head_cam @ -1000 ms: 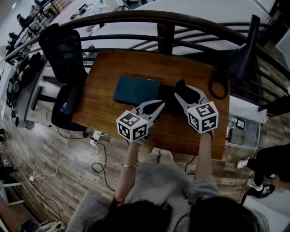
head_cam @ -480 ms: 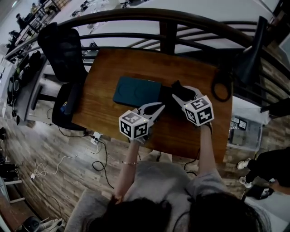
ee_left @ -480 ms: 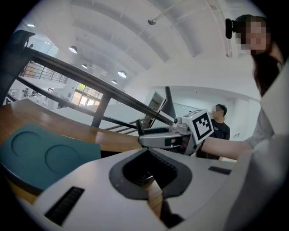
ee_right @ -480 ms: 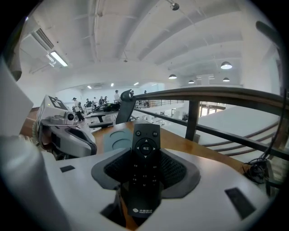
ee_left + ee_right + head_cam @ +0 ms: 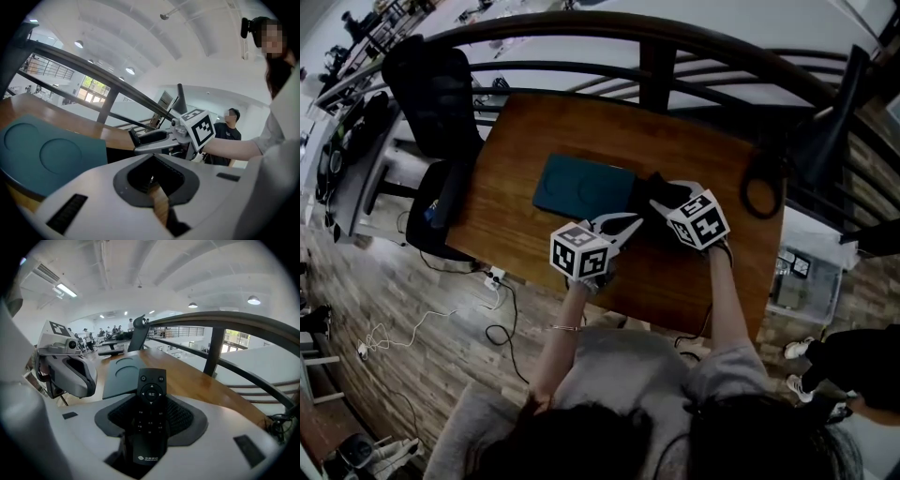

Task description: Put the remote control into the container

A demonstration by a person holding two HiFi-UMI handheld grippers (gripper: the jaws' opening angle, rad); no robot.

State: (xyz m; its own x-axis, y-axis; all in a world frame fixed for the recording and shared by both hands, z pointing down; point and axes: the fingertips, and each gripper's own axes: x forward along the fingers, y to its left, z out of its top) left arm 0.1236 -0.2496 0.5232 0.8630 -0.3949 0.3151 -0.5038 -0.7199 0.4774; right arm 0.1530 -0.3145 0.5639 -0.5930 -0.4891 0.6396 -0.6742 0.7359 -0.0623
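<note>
A black remote control (image 5: 150, 418) lies between the jaws of my right gripper (image 5: 151, 401), button side up, and the jaws are shut on it. In the head view the right gripper (image 5: 662, 190) hangs over a dark patch of the wooden table (image 5: 703, 141), just right of the flat teal container (image 5: 581, 186) with two round recesses. The remote's tip (image 5: 655, 179) sticks out ahead of the jaws. My left gripper (image 5: 624, 223) is nearer the table's front edge. It is shut and empty, pointing toward the right gripper. The teal container (image 5: 42, 154) fills the left of the left gripper view.
A black office chair (image 5: 431, 94) stands left of the table. A dark curved railing (image 5: 656, 42) runs behind it. A black cable loop (image 5: 759, 187) lies at the table's right end, beside a black lamp (image 5: 830, 127). A person (image 5: 232, 124) stands in the background.
My right gripper has carried the remote up and left, closer to the teal container. The left gripper has barely shifted.
</note>
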